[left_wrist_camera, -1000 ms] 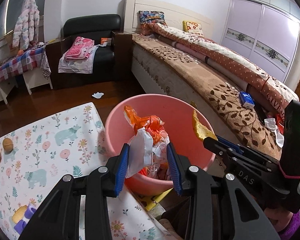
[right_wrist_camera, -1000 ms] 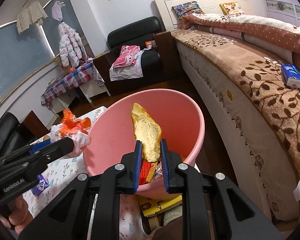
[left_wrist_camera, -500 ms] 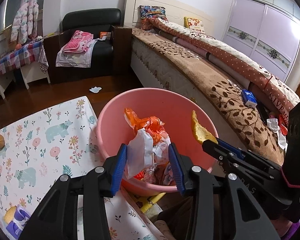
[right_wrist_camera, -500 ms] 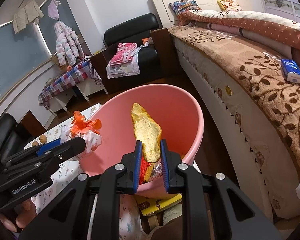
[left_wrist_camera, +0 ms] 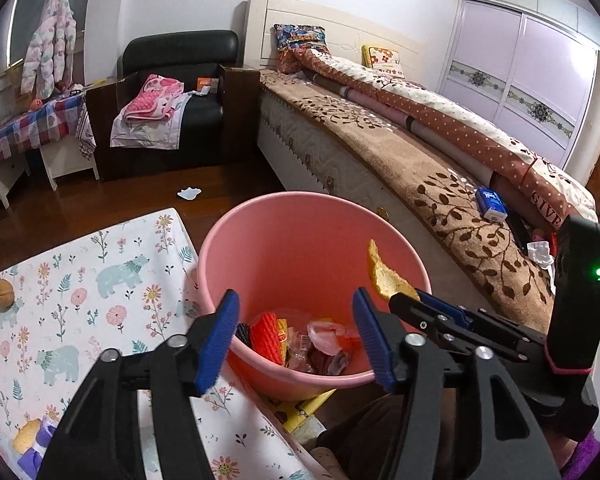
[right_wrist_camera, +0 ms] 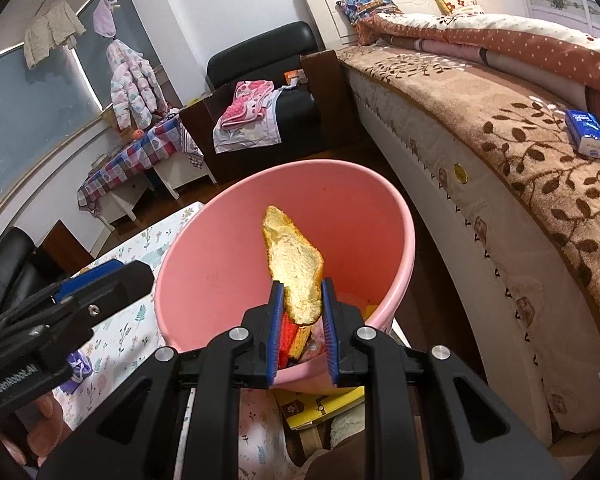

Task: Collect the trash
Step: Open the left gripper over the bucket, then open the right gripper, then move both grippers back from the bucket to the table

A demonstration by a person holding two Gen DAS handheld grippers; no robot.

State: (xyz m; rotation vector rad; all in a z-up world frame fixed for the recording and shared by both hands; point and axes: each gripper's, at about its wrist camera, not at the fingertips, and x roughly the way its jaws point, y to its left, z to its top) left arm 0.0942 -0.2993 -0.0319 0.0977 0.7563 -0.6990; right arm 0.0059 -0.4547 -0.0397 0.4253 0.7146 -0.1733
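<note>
A pink bucket (left_wrist_camera: 260,240) holds wrappers and other trash (left_wrist_camera: 300,340) at its bottom; it also shows in the right wrist view (right_wrist_camera: 220,264). My left gripper (left_wrist_camera: 296,338) is open and empty over the bucket's near rim. My right gripper (right_wrist_camera: 300,322) is shut on a yellow piece of bread (right_wrist_camera: 294,264) and holds it above the bucket's mouth. The bread (left_wrist_camera: 382,276) and the right gripper (left_wrist_camera: 410,298) also show at the right in the left wrist view.
A table with a floral cloth (left_wrist_camera: 60,300) lies to the left, with two walnuts (left_wrist_camera: 2,290) and a small wrapped item (left_wrist_camera: 32,438) on it. A bed (left_wrist_camera: 420,168) runs along the right. A black sofa (left_wrist_camera: 180,112) stands behind. A yellow box (right_wrist_camera: 320,404) lies under the bucket.
My left gripper has opened and let go of the orange and white wrapper bundle, which is now down in the bucket. The right gripper still holds the bread over the bucket.
</note>
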